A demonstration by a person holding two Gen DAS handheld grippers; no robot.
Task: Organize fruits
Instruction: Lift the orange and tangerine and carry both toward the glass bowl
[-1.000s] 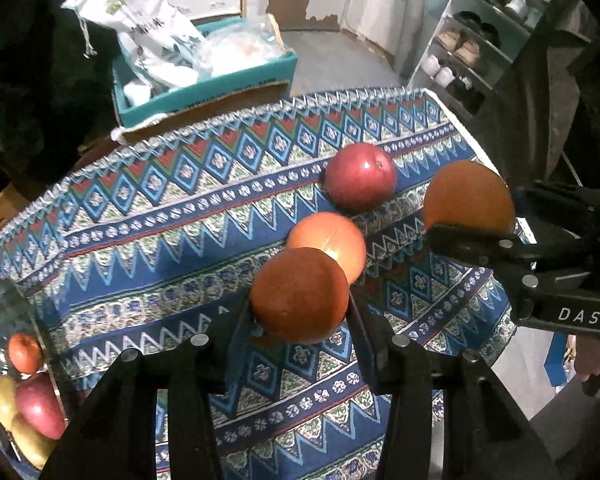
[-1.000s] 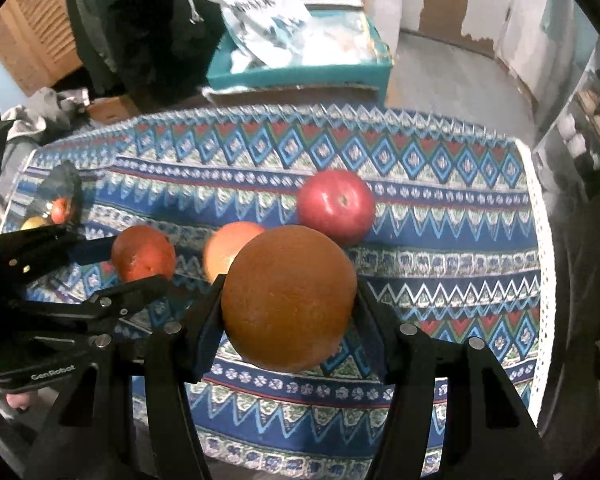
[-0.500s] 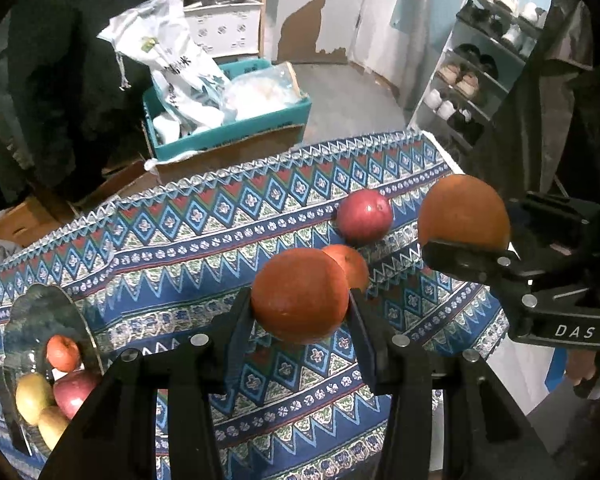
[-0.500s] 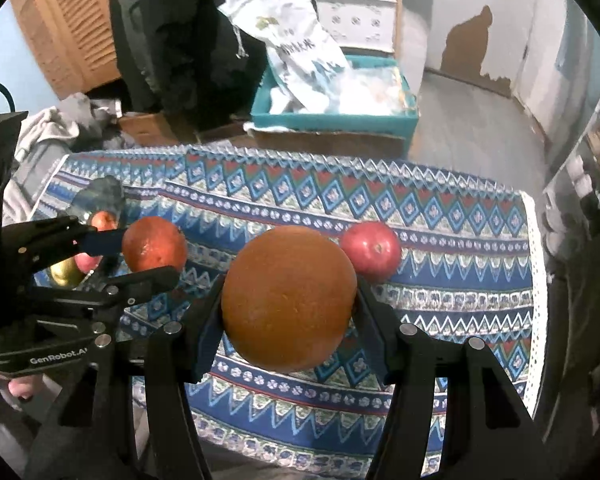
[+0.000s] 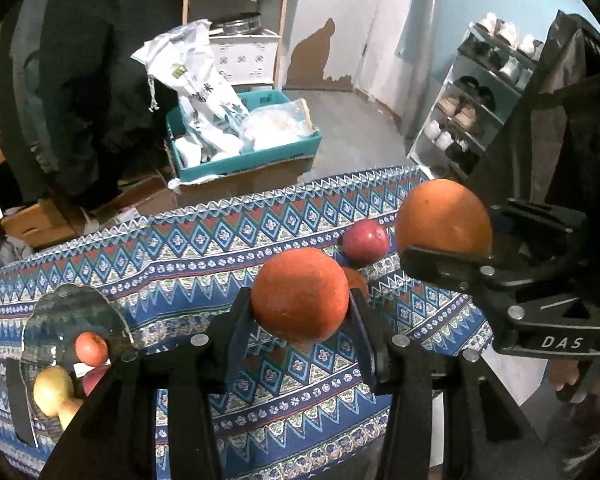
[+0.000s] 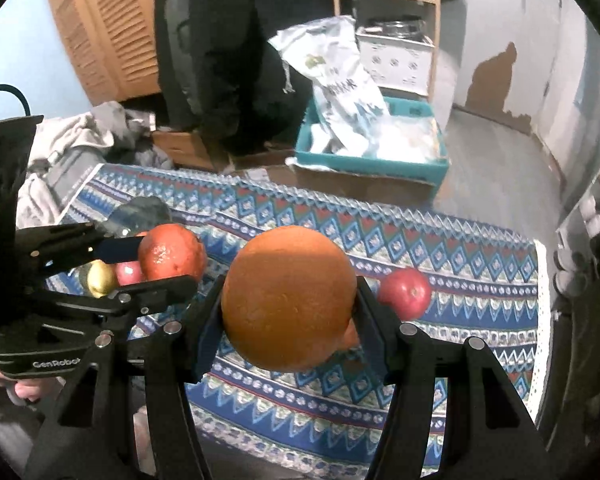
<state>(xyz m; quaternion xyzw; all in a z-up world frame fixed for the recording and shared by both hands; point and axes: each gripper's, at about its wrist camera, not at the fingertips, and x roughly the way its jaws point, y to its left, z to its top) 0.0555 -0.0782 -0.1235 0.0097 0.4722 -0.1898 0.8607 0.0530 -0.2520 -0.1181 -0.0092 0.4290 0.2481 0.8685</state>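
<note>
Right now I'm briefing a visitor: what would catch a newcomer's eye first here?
Two oranges held in the air: the left gripper clamps the darker orange, the right gripper the large orange. Below them lies the patterned blue tablecloth with a red apple, and a glass bowl of fruit at its left end.

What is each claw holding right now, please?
Left claw: shut on the smaller orange.
Right claw: shut on the larger orange.

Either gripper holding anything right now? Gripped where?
Both. The left gripper clamps the smaller reddish orange across its sides, at its widest part. The right gripper clamps the larger orange the same way.
</note>
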